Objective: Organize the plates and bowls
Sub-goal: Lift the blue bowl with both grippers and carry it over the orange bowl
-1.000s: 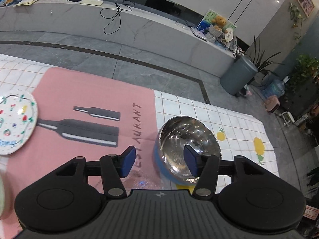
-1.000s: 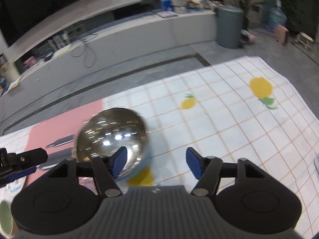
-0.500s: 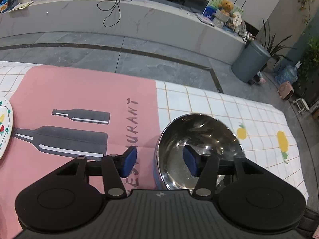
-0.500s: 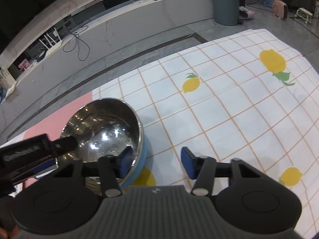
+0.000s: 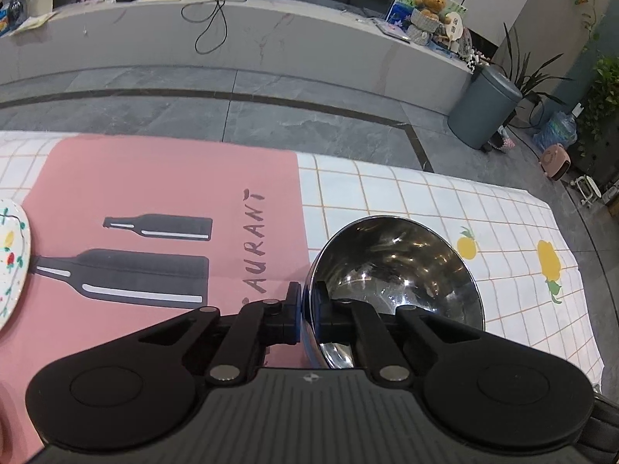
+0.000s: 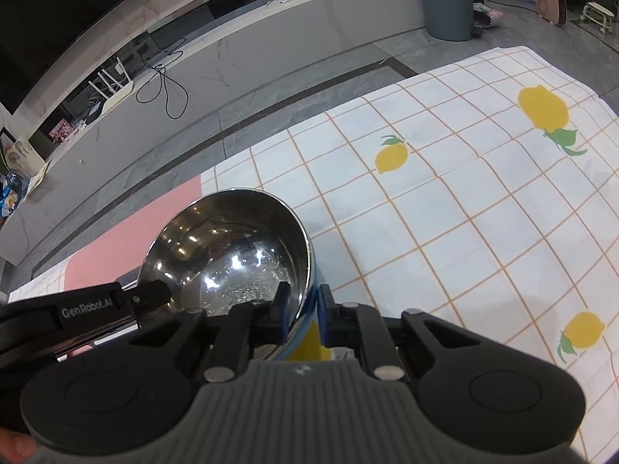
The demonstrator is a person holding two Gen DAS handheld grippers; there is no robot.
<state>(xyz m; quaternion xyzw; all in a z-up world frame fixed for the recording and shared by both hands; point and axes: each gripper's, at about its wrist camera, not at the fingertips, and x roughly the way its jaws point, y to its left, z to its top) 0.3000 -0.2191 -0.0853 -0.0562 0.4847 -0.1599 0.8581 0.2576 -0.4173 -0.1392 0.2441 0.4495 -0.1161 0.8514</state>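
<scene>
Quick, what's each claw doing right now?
Left gripper: shut on the steel bowl's rim.
Right gripper: shut on the same bowl's opposite rim.

Counts: 1 steel bowl (image 5: 398, 266), sitting at the pink mat's (image 5: 162, 193) right edge. 1 painted plate (image 5: 11, 259), at the mat's left edge. 2 bottle prints on the mat. 4 lemon prints on the checked cloth (image 6: 445, 232), all right of the bowl.

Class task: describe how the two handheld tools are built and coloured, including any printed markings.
Each tool, left tool and right tool, has a grey ribbed body, black linkage arms with silver rivets, round black side housings and blue pads. White "GenRobot.AI" lettering runs along one finger of the left tool.
</scene>
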